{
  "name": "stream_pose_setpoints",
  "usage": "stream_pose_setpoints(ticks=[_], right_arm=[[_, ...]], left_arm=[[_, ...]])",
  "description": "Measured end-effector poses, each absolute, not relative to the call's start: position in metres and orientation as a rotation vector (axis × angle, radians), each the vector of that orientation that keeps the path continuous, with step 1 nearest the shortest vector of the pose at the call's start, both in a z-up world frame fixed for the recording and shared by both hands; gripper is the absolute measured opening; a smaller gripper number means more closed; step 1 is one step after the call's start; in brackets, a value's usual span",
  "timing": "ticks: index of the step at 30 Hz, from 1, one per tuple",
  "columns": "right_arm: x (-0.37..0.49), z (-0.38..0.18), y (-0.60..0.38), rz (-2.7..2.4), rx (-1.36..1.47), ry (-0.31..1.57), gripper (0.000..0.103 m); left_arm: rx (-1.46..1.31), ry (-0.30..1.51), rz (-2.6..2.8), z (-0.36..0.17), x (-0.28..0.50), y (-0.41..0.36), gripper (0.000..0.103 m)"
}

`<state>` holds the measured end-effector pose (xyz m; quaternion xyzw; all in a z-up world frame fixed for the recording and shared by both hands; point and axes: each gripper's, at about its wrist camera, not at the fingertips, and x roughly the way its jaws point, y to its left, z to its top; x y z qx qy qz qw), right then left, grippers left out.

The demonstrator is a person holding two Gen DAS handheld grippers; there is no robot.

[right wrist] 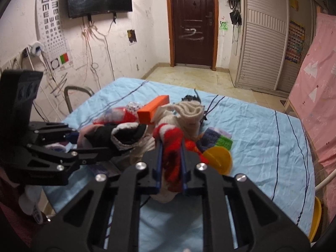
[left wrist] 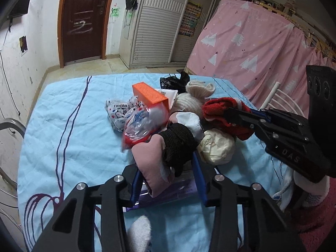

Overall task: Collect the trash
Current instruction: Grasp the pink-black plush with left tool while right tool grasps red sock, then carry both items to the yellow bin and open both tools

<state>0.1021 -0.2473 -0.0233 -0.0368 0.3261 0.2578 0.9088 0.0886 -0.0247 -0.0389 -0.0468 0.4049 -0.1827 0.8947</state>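
A pile of socks and trash lies on the blue-sheeted table (left wrist: 63,109). My left gripper (left wrist: 168,174) is shut on a pink, black and white sock (left wrist: 166,149), held above the sheet; it also shows in the right wrist view (right wrist: 117,135). My right gripper (right wrist: 171,168) is shut on a red and white fuzzy sock (right wrist: 172,153), also seen in the left wrist view (left wrist: 222,115). Trash in the pile: a crinkled clear plastic wrapper (left wrist: 142,121), a white printed packet (left wrist: 119,113), an orange box (left wrist: 150,94) and a black plastic bag (left wrist: 174,82).
Cream knit socks (left wrist: 195,94) and a cream ball (left wrist: 216,149) lie in the pile. A yellow plastic disc (right wrist: 218,159) and a multicoloured knit piece (right wrist: 218,139) lie right of it. A purple packet (left wrist: 168,193) lies under my left gripper. Chairs (right wrist: 77,96) stand at the table's sides.
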Motion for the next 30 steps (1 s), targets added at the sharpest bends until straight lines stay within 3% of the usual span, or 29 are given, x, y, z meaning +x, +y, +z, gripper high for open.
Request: stream_pose_setpoints(ticks=[14,30], right_arm=[[0.080,0.014,-0.337,0.543,0.146,0.524,0.013],[0.053,0.010,-0.492,0.124,0.160,0.469,0.013]], left_arm=[[-0.019,0.662,-0.425,0.026,0.063,-0.067,0.034],[0.077,0.598,-0.677,0.045,0.085,-0.216,0.034]])
